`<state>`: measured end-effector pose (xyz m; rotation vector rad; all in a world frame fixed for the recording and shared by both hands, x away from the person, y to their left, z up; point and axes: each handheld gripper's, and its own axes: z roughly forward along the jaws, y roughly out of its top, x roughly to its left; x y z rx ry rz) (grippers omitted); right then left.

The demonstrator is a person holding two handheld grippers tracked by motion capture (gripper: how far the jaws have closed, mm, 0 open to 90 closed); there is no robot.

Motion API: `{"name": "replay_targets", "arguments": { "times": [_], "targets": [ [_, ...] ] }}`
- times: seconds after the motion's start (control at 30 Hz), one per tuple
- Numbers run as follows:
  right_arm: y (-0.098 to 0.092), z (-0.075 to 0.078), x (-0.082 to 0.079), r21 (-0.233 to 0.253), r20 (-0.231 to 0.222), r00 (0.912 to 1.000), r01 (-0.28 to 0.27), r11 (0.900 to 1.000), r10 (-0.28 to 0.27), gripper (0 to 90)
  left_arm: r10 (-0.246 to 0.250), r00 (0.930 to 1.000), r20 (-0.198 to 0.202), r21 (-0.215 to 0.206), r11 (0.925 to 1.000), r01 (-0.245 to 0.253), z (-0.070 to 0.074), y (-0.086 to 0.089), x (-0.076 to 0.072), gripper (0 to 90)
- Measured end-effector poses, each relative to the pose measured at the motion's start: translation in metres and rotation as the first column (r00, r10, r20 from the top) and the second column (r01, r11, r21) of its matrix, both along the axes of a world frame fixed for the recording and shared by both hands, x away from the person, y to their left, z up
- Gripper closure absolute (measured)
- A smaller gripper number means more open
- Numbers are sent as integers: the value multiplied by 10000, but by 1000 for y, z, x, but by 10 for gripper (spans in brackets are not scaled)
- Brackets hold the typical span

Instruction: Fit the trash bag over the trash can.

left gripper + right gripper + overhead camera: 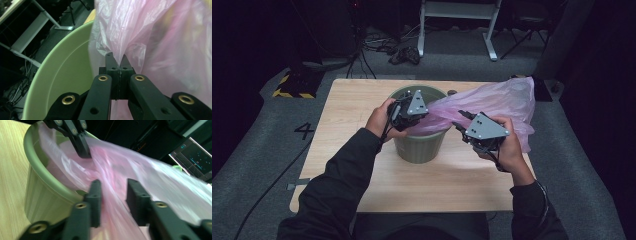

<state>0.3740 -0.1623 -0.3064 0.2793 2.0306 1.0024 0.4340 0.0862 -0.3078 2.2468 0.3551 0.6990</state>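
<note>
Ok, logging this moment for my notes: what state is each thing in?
Pink bag: pinched at its edge, stretched from bin out to the side.
Green bin: upright on table, bag partly inside.
Left gripper: shut on bag.
Right gripper: open, jaws astride the bag.

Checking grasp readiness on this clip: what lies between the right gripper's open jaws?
In the right gripper view, a stretched fold of the pink plastic bag runs through the gap of the right gripper; its jaws stand apart, not yet closed on it.

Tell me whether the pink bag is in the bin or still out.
Mostly out: one end dips inside the green bin, pinched by the left tool; the pink bag trails over the rim.
</note>
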Motion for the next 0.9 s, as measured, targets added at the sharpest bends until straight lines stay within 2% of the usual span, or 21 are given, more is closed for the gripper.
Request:
{"name": "replay_targets", "arguments": {
  "times": [0.07, 0.13, 0.4, 0.53, 0.67, 0.7, 0.77, 0.83, 0.9],
  "targets": [
    [-7, -1, -2, 209, -64, 10000, -54, 9998, 55, 514, 15, 10000, -37, -87, 10000, -15, -1, 5, 1, 900],
    [-13, -3, -5, 345, -63, 10000, -29, 9994, 31, 474, 118, 9999, -72, -136, 9998, -119, -3, 9, 3, 900],
    [-42, -21, -18, 925, -130, 9984, 568, 9941, -558, 270, 207, 9995, -252, -529, 9984, -220, -11, 30, 6, 900],
    [-55, -38, -22, 1272, -474, 9965, 744, 9891, -688, 224, 308, 9991, -296, -692, 9971, -328, -12, 37, 6, 900],
    [-62, -54, -27, 1360, -773, 9952, 701, 9882, -599, 201, 377, 9986, -384, -721, 9966, -404, -15, 42, 7, 900],
    [-62, -58, -27, 1407, -894, 9945, 665, 9878, -542, 202, 334, 9985, -445, -772, 9963, -368, -17, 44, 8, 900],
    [-59, -67, -24, 1092, -841, 9935, 854, 9904, -764, 233, 352, 9982, -484, -842, 9957, -392, -18, 47, 9, 900],
    [-55, -72, -21, 907, -583, 9918, 1191, 9887, -1141, 416, 391, 9977, -549, -922, 9948, -440, -19, 49, 10, 900],
    [-53, -74, -16, 831, -486, 9912, 1270, 9884, -1232, 591, 385, 9971, -654, -1021, 9938, -451, -20, 52, 10, 900]
  ]
}}
